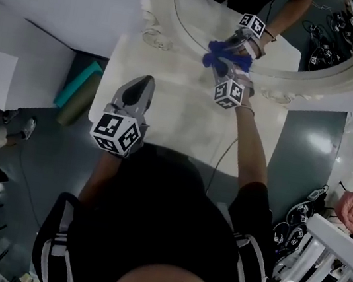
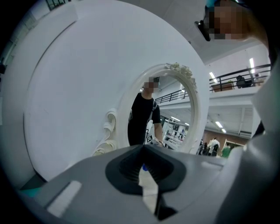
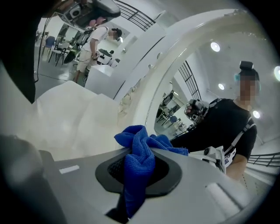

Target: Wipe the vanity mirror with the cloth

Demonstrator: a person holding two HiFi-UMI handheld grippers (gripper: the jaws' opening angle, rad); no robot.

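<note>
Right tongs (image 1: 223, 68) clamp the cloth (image 3: 140, 168) at the vanity mirror's (image 1: 198, 10) lower rim. Left tongs (image 1: 138, 90) are closed and empty. Risk: if the cloth bunches or slips, the hard tips could scrape the glass.

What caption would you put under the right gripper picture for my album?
The right gripper pinches a blue cloth close to the white frame of the vanity mirror.

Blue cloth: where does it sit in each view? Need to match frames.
Head view: upper centre; blue cloth in the right gripper, at the vanity mirror.
Left gripper view: at most a tiny blue speck past the jaws; unsure.
Right gripper view: bottom centre, clamped between the jaws.
Shared landmark: the mirror's ornate white frame, in all three.
</note>
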